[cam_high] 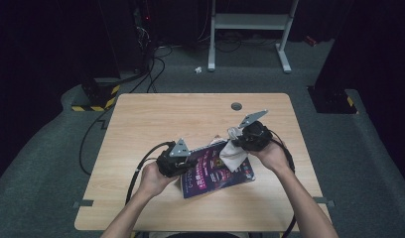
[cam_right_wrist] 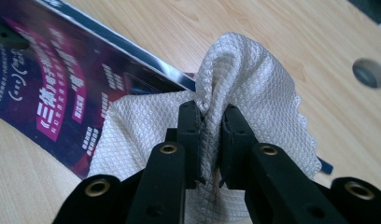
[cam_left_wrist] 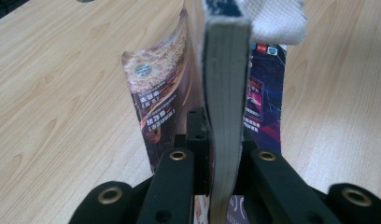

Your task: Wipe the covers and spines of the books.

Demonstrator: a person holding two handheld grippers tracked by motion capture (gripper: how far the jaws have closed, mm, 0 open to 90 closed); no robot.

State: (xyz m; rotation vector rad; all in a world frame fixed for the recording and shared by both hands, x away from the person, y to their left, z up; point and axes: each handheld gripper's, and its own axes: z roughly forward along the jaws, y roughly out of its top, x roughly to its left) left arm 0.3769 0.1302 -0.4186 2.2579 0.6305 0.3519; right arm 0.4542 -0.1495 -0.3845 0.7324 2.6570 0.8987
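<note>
A book (cam_high: pixel 218 171) with a dark purple and magenta cover lies near the middle of the wooden table (cam_high: pixel 156 119). My left gripper (cam_high: pixel 183 166) is shut on the book's left edge; in the left gripper view the book's page block (cam_left_wrist: pixel 225 93) stands between the jaws and the cover (cam_left_wrist: pixel 163 88) curls away. A white waffle-weave cloth (cam_high: pixel 233 153) rests on the book's upper right part. My right gripper (cam_high: pixel 240 141) is shut on a bunched fold of the cloth (cam_right_wrist: pixel 235 79), over the book's cover (cam_right_wrist: pixel 53 88).
A round cable hole (cam_high: pixel 236 106) sits in the table's far side, also seen as a hole (cam_right_wrist: pixel 370 72) beyond the cloth. Black cables (cam_high: pixel 141 163) trail off the table's left front. A white metal frame (cam_high: pixel 250 29) stands on the floor behind.
</note>
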